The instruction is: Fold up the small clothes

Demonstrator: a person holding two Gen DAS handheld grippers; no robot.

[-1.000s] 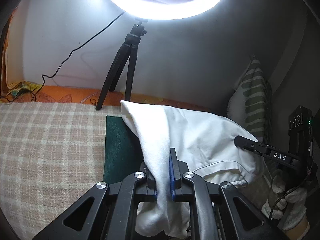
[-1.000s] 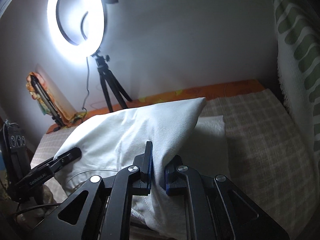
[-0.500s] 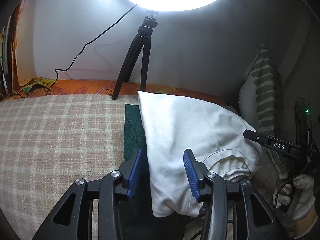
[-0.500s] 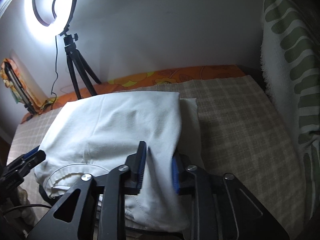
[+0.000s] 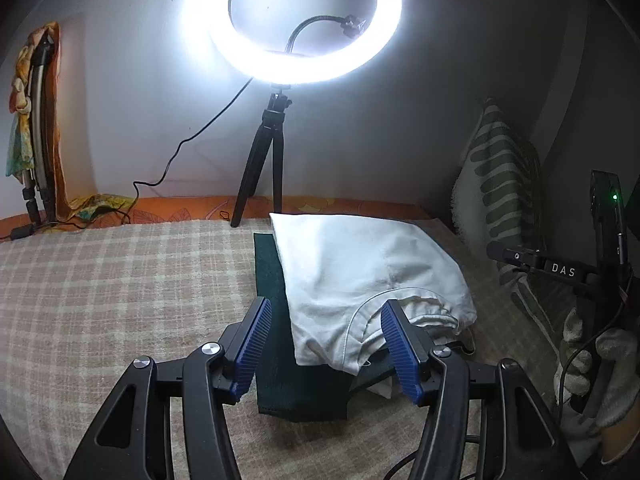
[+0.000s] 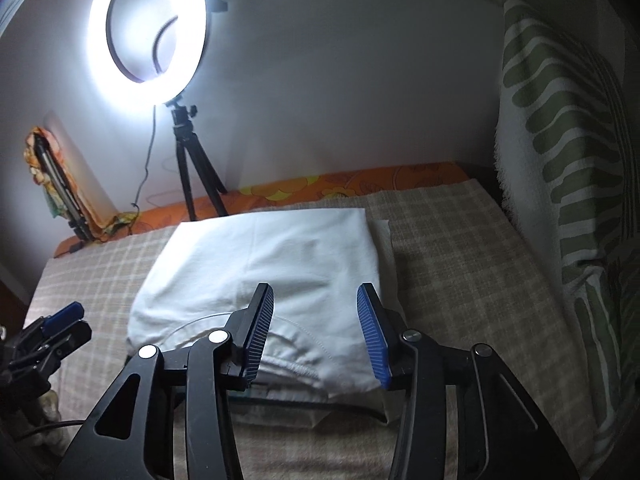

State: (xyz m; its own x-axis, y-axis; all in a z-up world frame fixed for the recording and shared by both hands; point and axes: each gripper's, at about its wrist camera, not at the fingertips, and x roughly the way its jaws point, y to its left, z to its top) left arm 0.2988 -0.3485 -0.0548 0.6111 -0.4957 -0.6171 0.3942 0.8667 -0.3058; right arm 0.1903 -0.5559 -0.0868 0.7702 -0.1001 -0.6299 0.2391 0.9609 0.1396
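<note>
A folded white garment [image 5: 360, 280] lies on top of a dark green folded cloth [image 5: 272, 292] on the checked blanket. It also shows in the right wrist view [image 6: 272, 272], with its elastic waistband toward me. My left gripper [image 5: 328, 352] is open and empty, just in front of the garment's near edge. My right gripper [image 6: 316, 332] is open and empty, its jaws standing wide apart over the waistband end. The right gripper also shows at the right edge of the left wrist view [image 5: 504, 254], held by a gloved hand [image 5: 596, 364].
A lit ring light on a black tripod [image 5: 264, 168] stands at the back against the wall, with its cable trailing left. A green-striped white pillow [image 6: 568, 168] leans at the right. An orange patterned sheet [image 6: 352, 184] runs along the blanket's [image 5: 120, 280] far edge.
Both grippers were shut on the white garment, holding it up. They opened, let it drop flat onto the pile, and drew back and upward.
</note>
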